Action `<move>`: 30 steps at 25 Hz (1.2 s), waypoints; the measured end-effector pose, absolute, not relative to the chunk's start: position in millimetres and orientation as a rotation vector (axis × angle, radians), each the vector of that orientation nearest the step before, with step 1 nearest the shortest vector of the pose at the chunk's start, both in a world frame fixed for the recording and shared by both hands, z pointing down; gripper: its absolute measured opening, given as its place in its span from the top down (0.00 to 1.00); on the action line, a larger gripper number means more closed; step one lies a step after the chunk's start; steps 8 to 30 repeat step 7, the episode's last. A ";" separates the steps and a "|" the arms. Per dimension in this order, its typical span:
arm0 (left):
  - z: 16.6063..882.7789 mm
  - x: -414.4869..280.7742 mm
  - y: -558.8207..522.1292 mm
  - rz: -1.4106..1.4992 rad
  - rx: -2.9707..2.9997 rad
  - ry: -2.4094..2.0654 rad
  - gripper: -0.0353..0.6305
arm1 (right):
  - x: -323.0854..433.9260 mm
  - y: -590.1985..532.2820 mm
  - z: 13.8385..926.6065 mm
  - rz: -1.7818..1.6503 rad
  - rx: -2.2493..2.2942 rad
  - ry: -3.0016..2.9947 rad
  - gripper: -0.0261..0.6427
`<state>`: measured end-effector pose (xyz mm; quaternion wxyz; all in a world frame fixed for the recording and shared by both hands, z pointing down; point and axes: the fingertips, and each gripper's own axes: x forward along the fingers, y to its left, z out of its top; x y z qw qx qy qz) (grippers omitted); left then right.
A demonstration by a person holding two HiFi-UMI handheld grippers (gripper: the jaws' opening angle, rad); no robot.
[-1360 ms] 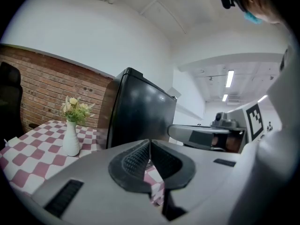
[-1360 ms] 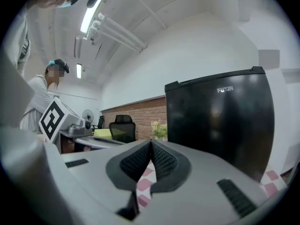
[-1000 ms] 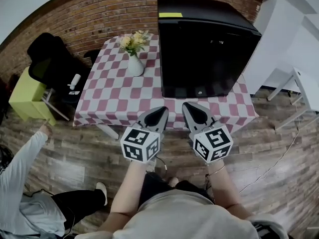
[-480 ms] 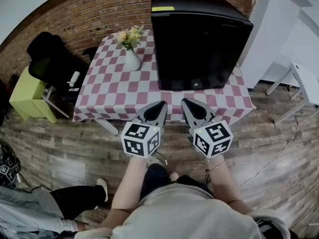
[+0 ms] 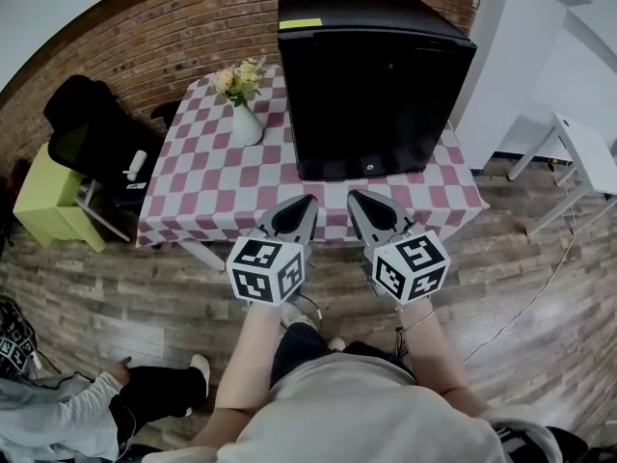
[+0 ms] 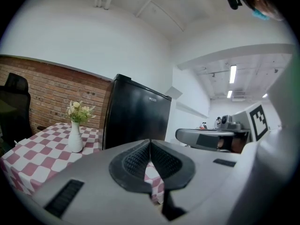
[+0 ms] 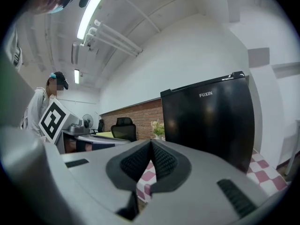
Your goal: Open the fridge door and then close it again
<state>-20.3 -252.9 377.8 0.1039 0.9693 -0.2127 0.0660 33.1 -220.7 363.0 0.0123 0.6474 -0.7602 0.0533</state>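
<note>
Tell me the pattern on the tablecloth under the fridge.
It is a pink-and-white checked tablecloth; the head view shows it best.

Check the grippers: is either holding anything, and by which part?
Nothing is held. The left gripper and the right gripper are both shut on nothing, short of the closed black mini fridge.

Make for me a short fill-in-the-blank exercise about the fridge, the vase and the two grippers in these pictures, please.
The black fridge stands on a red-and-white ___ tablecloth.
The fridge door is ___.
In the head view, the white vase of flowers stands to the ___ of the fridge.
The left gripper and the right gripper are both ___, with nothing between their jaws.
Missing words: checkered; closed; left; shut.
</note>
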 end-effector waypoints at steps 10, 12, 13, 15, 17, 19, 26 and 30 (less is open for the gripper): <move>371.0 -12.9 -258.8 0.178 2.877 -0.611 0.94 | 47.4 -220.7 364.6 0.165 2.056 -2.334 0.96; 371.0 -12.9 -258.8 0.178 2.877 -0.611 0.94 | 47.4 -220.7 364.6 0.165 2.056 -2.334 0.96; 371.0 -12.9 -258.8 0.178 2.877 -0.611 0.94 | 47.4 -220.7 364.6 0.165 2.056 -2.334 0.96; 371.0 -12.9 -258.8 0.178 2.877 -0.611 0.94 | 47.4 -220.7 364.6 0.165 2.056 -2.334 0.96; 371.0 -12.9 -258.8 0.178 2.877 -0.611 0.94 | 47.4 -220.7 364.6 0.165 2.056 -2.334 0.96; 371.0 -12.9 -258.8 0.178 2.877 -0.611 0.94 | 47.4 -220.7 364.6 0.165 2.056 -2.334 0.96; 371.0 -12.9 -258.8 0.178 2.877 -0.611 0.94 | 47.4 -220.7 364.6 0.165 2.056 -2.334 0.96; 371.0 -12.9 -258.8 0.178 2.877 -0.611 0.94 | 47.4 -220.7 364.6 0.165 2.056 -2.334 0.96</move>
